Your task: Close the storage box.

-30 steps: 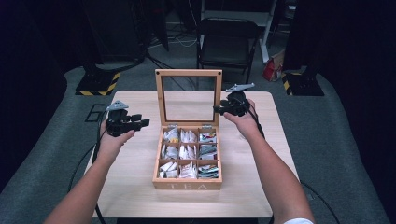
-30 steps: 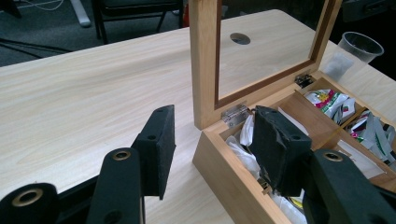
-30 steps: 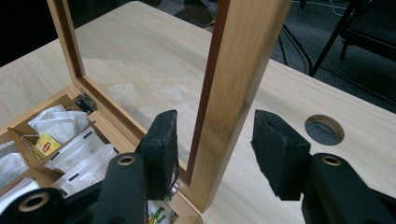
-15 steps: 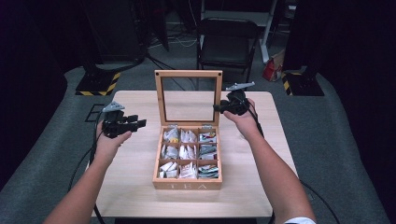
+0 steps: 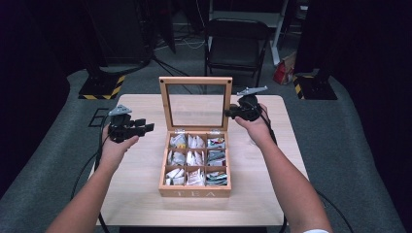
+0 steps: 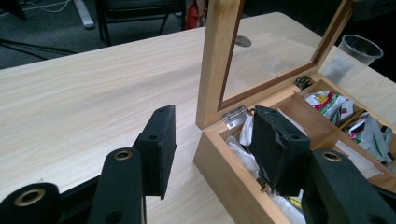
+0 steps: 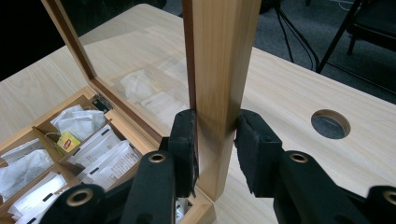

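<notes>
Since the earlier frame, the right hand-held gripper has been closing its jaws around the lid's right frame post, while the left hand-held gripper is staying where it was. Going left to right: the left hand-held gripper is hovering above the surface just left of the tea box, its jaws standing apart with nothing between them. The tea box is sitting mid-surface, light wood, nine compartments stuffed with paper tea bags, the word "TEA" showing on its front wall. Its glass-paned lid is standing upright on small metal hinges. The right hand-held gripper's pads are sitting on either side of that post; I cannot tell whether both are pressing. A clear plastic cup is standing beyond the box. A round hole is cut into the surface. A dark chair is waiting behind.
</notes>
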{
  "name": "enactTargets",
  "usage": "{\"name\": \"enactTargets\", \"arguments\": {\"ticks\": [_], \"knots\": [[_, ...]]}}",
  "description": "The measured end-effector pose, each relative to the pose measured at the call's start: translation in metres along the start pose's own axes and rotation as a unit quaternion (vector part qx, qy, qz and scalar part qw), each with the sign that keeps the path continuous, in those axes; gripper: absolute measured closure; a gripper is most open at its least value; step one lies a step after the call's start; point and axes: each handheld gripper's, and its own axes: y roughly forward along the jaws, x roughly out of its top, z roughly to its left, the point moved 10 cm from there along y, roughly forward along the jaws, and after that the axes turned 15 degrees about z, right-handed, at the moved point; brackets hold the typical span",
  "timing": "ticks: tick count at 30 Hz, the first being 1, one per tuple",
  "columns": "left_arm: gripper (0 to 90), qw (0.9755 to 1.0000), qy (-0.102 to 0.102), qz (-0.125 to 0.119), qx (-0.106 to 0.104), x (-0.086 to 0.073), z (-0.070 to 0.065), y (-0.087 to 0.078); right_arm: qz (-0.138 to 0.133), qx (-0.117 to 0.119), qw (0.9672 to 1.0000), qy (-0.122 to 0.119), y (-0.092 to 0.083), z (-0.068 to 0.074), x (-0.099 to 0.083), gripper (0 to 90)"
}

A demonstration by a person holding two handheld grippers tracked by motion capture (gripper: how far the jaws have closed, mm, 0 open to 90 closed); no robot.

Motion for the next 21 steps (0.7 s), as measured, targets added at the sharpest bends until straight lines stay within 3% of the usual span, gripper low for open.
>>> {"name": "enactTargets", "arguments": {"ticks": [6,21], "knots": [[50.0,1.0,0.008,0.002,-0.003,0.004,-0.006,0.003,-0.008,0.004,1.0,-0.001,-0.004,0.004,-0.005,68.3],[52.8,0.9991,0.039,-0.005,-0.014,0.036,-0.028,0.004,-0.018,0.01,0.9998,-0.006,-0.011,0.014,-0.016,67.9]]}}
